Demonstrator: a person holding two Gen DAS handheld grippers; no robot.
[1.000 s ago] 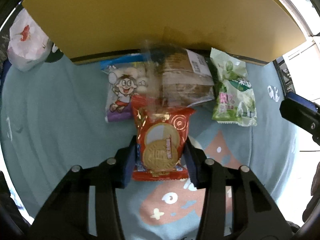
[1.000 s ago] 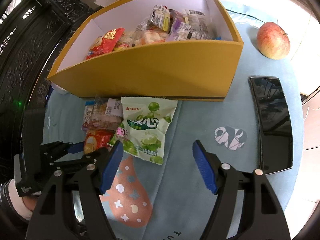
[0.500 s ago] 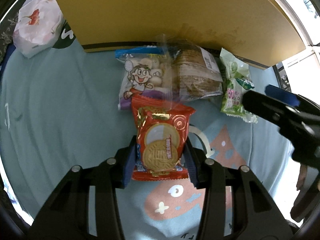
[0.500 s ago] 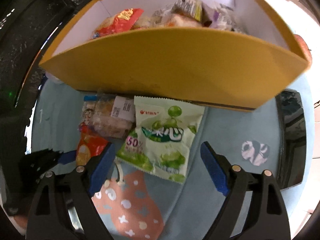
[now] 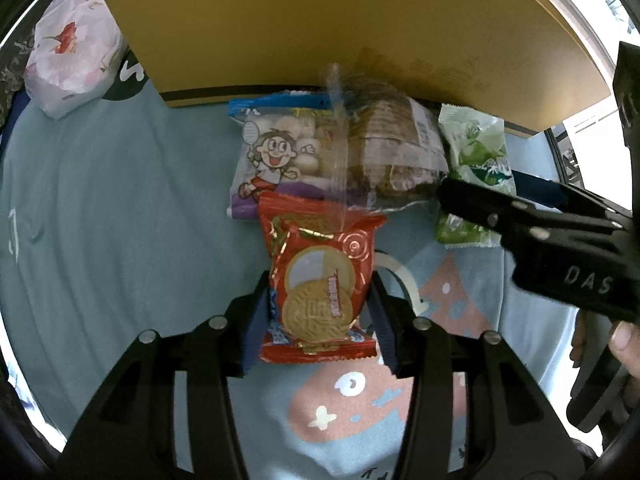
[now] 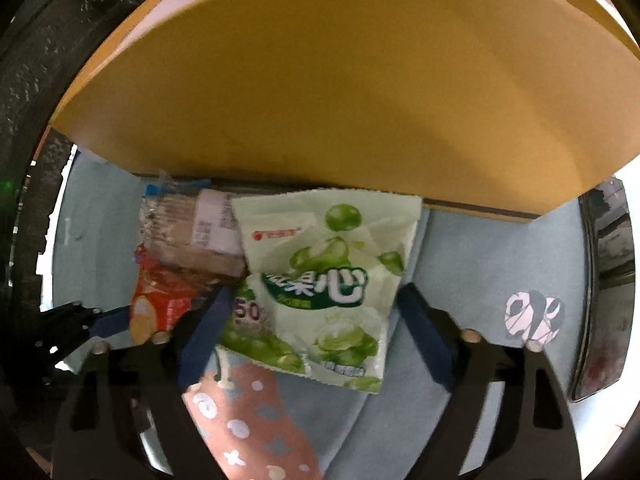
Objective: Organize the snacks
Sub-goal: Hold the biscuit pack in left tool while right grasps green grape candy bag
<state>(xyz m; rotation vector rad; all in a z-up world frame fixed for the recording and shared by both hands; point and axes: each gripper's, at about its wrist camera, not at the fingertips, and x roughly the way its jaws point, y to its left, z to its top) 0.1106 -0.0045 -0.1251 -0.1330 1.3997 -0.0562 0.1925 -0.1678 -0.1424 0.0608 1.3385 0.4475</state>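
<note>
My left tool (image 5: 316, 312) grips the light, crinkly, breakable red foil biscuit packet (image 5: 320, 280) by its side edges on the table, while my right tool (image 6: 310, 328), closing, straddles the soft, slippery green-and-white candy bag (image 6: 324, 280) beside the yellow cardboard box (image 6: 340, 100).

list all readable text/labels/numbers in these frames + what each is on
"DAS": white letters on the black body of the right gripper.
"50": purple number on the green-and-white fruit candy bag; "心" is its last large white character, the others cut off or blurred.
Red biscuit packet: characters too small.
Clear brown-cake wrapper: white label unreadable.
Cartoon-boy snack bag: illegible.
</note>
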